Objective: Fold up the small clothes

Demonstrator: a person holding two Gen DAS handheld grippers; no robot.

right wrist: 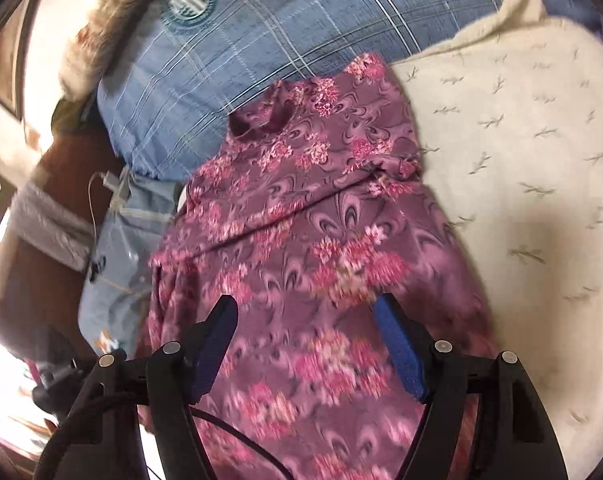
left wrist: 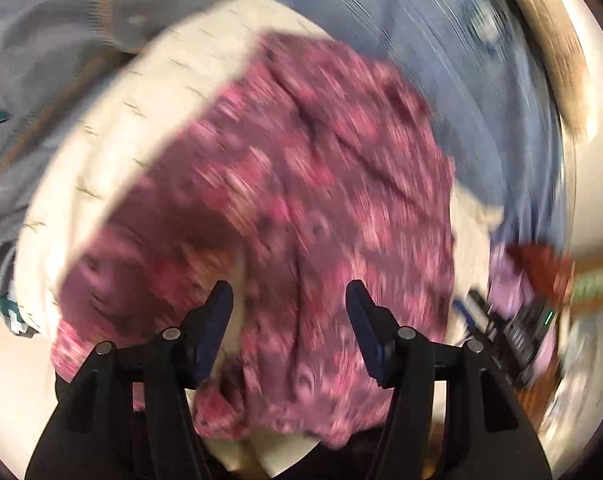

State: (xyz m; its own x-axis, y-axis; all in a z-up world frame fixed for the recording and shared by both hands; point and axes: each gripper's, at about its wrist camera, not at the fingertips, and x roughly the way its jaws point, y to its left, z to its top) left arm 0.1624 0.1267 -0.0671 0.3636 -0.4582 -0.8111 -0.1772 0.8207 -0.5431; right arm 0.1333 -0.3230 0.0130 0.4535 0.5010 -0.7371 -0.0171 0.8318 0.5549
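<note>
Purple floral garment (right wrist: 301, 220) lies spread over the cream blanket (right wrist: 521, 140); my left tongs (left wrist: 289, 300) and right tongs (right wrist: 305, 316) gape wide, empty, and could pinch blanket along with fabric.

Both cameras looked down from close above the purple dress with pink flowers (left wrist: 301, 184) (right wrist: 301, 240). The left wrist view was blurry and saw the dress on a cream cloth with small leaf marks (left wrist: 149, 92). The right wrist view saw the same cream cloth (right wrist: 521, 152) beside the dress, with a blue checked cloth (right wrist: 285, 24) beyond it.
</note>
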